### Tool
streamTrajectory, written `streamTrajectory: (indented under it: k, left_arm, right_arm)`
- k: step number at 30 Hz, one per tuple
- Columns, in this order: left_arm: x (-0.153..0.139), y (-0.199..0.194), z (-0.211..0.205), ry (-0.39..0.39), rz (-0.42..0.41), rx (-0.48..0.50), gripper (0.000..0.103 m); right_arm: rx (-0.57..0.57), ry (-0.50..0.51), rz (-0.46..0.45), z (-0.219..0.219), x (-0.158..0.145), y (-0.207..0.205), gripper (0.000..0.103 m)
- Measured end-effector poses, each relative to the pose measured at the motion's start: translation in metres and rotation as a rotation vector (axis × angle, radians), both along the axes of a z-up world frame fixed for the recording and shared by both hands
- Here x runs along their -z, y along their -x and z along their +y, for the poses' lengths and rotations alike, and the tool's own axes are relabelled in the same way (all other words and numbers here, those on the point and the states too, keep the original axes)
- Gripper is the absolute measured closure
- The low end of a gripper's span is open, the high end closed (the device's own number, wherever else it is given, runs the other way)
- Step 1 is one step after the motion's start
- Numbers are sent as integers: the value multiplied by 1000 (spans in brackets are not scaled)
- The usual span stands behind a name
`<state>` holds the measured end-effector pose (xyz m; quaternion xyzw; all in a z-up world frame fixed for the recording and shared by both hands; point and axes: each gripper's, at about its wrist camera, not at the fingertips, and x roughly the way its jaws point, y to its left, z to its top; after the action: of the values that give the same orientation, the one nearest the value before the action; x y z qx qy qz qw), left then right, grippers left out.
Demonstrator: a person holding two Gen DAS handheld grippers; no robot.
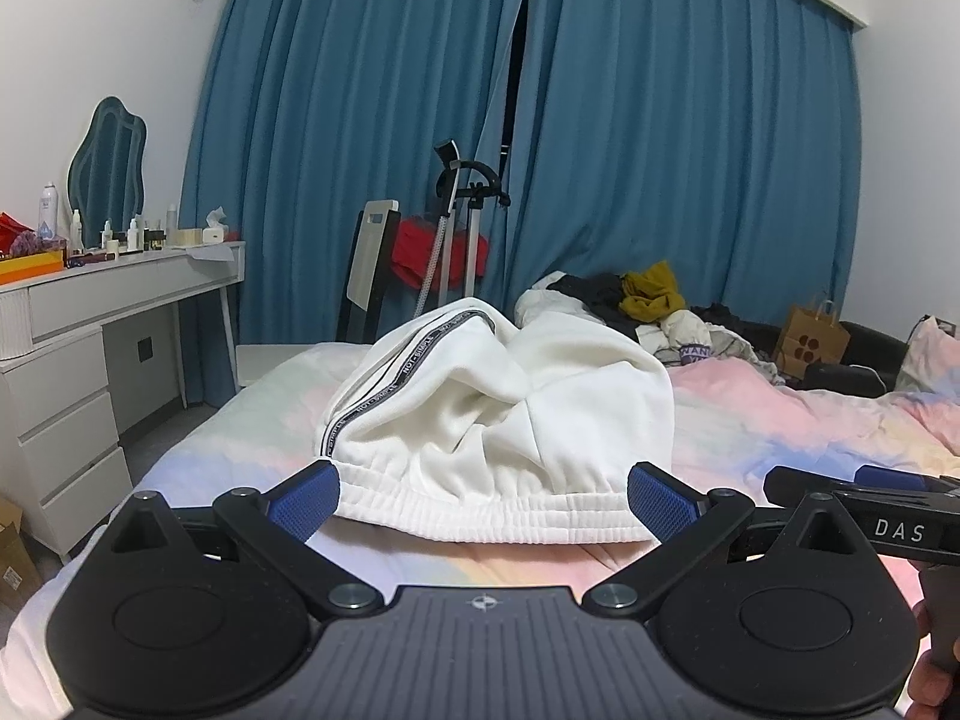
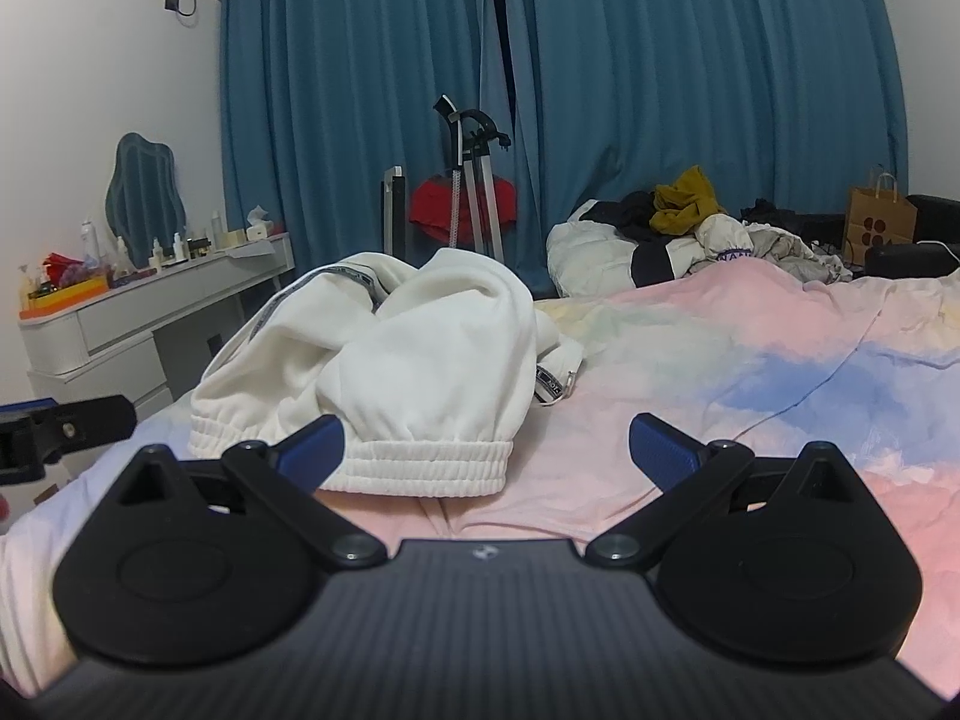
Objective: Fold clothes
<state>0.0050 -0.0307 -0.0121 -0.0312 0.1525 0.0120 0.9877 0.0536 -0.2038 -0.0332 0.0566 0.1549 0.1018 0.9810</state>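
A crumpled pair of white sweatpants with a lettered side stripe lies heaped on the pastel bedspread, its elastic waistband towards me. My left gripper is open, and its blue pads flank the waistband without pressing it. In the right wrist view the same white sweatpants lie ahead on the left. My right gripper is open too. Its left pad sits in front of the waistband, and its right pad is over bare bedspread. The tip of each gripper shows at the edge of the other's view.
A pile of other clothes, with a mustard piece on top, lies at the far end of the bed. A paper bag stands beyond it. A white dresser with bottles is on the left, and a garment steamer stands by blue curtains.
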Motion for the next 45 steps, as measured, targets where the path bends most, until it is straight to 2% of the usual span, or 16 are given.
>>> streamTrajectory:
  k: [14,38,42,45]
  left_arm:
    - [1,1,-3,-6,8,13,0]
    - [1,-1,20,25,18,51,0]
    - [1,-6,21,7,16,46,0]
    - [1,-17,22,-52,1,39,0]
  right_arm:
    - [10,-7,8,-1,1,-1,0]
    - [-6,-36,27,-5,3,-3,0]
    - [-6,-31,29,-3,3,-4,0]
    - [-13,-36,40,-3,4,-11,0]
